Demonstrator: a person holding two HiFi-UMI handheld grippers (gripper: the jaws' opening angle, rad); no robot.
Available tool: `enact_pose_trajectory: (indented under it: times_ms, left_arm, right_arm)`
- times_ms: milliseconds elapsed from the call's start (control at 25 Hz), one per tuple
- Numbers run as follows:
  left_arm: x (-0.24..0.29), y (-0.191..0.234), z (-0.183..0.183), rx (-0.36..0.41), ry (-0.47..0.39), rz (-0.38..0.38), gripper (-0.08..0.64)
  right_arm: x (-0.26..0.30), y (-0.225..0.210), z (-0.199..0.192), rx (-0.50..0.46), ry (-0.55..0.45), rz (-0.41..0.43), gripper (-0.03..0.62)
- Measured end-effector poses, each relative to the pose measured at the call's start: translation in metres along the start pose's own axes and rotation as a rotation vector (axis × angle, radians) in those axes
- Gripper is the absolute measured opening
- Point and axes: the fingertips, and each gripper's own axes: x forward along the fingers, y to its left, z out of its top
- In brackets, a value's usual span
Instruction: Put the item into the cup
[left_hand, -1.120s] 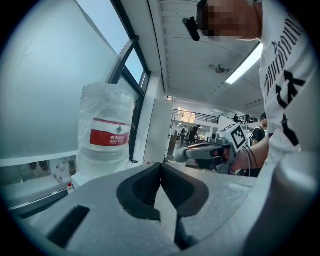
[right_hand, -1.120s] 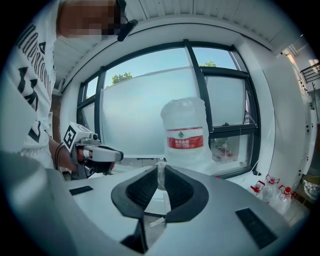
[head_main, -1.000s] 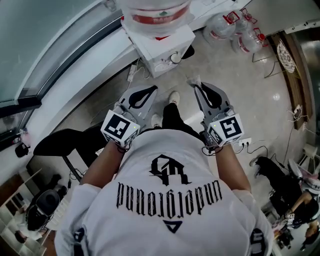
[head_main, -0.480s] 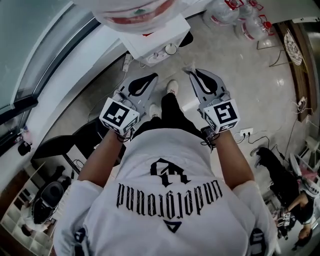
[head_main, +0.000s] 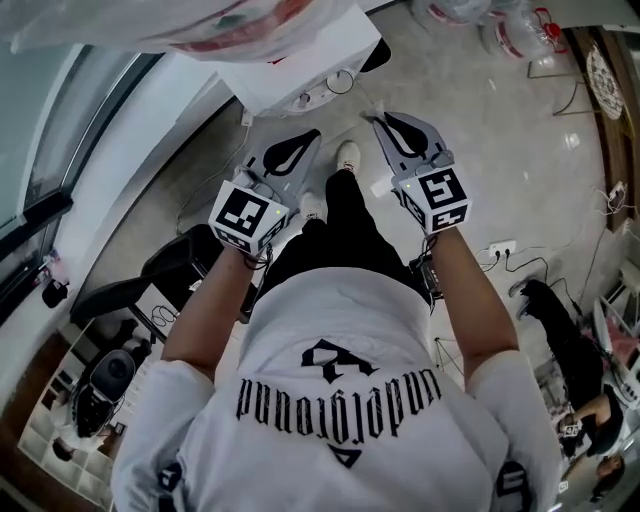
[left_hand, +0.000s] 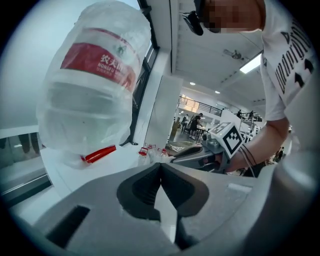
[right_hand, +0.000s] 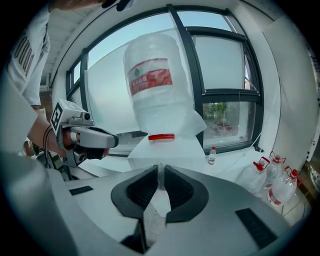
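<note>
In the head view my left gripper (head_main: 308, 137) and right gripper (head_main: 374, 117) are held out side by side toward a white water dispenser (head_main: 300, 70). The dispenser carries a big clear water bottle (right_hand: 155, 85) with a red label. The left gripper (left_hand: 160, 167) is shut with nothing between its jaws. The right gripper (right_hand: 160, 172) is shut on a thin clear plastic item (right_hand: 154, 206) that hangs down behind the jaw tips. A small round white thing (head_main: 345, 80) sits on the dispenser's front; I cannot tell whether it is a cup.
Several clear water jugs (right_hand: 272, 180) with red handles stand on the floor at the right. A small bottle (right_hand: 213, 155) is on the window sill. A black chair (head_main: 180, 265) is at my left, and a power strip (head_main: 498, 248) with cables lies at the right.
The person has stepped closer to the dispenser, and both grippers have moved forward toward it. Both jaws stayed shut, the right one still on the clear item.
</note>
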Motion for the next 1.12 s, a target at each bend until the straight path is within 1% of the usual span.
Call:
enact_pose_trajectory:
  times_ms: [120,360,480,640,760,920,1120]
  left_arm:
    - [0.012,0.007,-0.021,-0.003,0.024,0.016,0.015]
    - [0.042,0.017,-0.058,0.010,0.065,0.026,0.015]
    - [0.055,0.025,-0.067,0.007,0.069,0.035,0.015]
    - [0.074,0.034,-0.084,0.001,0.092,0.032,0.015]
    - [0.083,0.045,-0.096,-0.013,0.101,0.038,0.015]
    - [0.091,0.057,-0.107,-0.022,0.117,0.045,0.015]
    - [0.108,0.058,-0.120,-0.018,0.134,0.037,0.016]
  right_arm:
    - [0.015,-0.012,-0.019,0.019,0.025,0.013,0.043]
    - [0.044,-0.032,-0.055,-0.015,0.069,0.016,0.043]
    - [0.058,-0.039,-0.073,-0.014,0.089,0.017,0.043]
    - [0.078,-0.050,-0.096,0.020,0.118,0.023,0.043]
    - [0.098,-0.057,-0.111,0.026,0.142,0.023,0.043]
    - [0.122,-0.064,-0.126,0.015,0.169,0.022,0.043]
    - [0.146,-0.071,-0.150,0.012,0.203,0.034,0.043]
